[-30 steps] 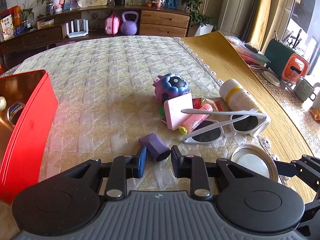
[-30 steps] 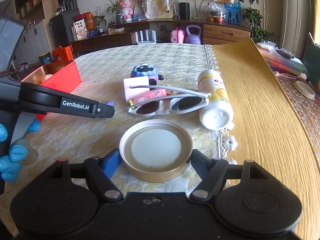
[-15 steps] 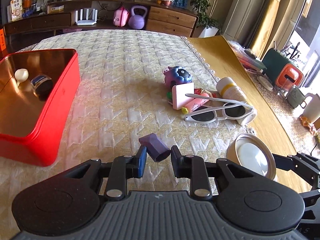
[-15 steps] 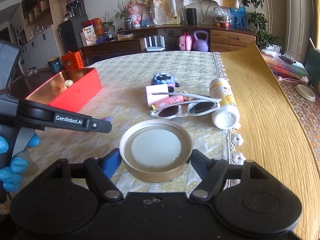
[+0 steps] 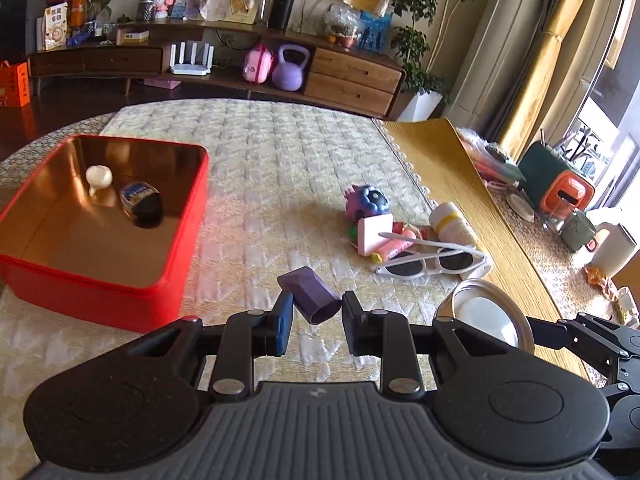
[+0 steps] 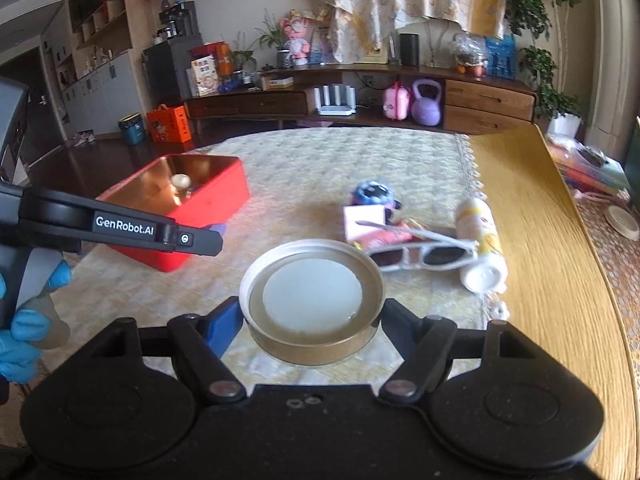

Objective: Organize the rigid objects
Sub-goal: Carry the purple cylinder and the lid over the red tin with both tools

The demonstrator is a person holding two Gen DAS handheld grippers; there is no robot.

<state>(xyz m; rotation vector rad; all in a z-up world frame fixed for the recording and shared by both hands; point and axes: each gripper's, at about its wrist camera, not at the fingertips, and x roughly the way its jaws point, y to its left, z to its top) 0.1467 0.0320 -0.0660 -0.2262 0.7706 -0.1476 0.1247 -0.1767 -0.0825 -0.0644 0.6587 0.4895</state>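
Observation:
My left gripper is shut on a small purple block and holds it above the cloth, right of the red tin box. The box holds a white knob and a dark jar. My right gripper is shut on a round gold lid, lifted off the table; the lid also shows in the left wrist view. The red box shows in the right wrist view, far left of the lid.
A pile lies mid-table: white sunglasses, a white and yellow bottle, a pink card, a blue and pink toy. Bare wood lies right of the cloth. The left gripper's arm crosses the right wrist view.
Both grippers have risen and pulled back with their objects. The left one has swung left, bringing the whole red box into view.

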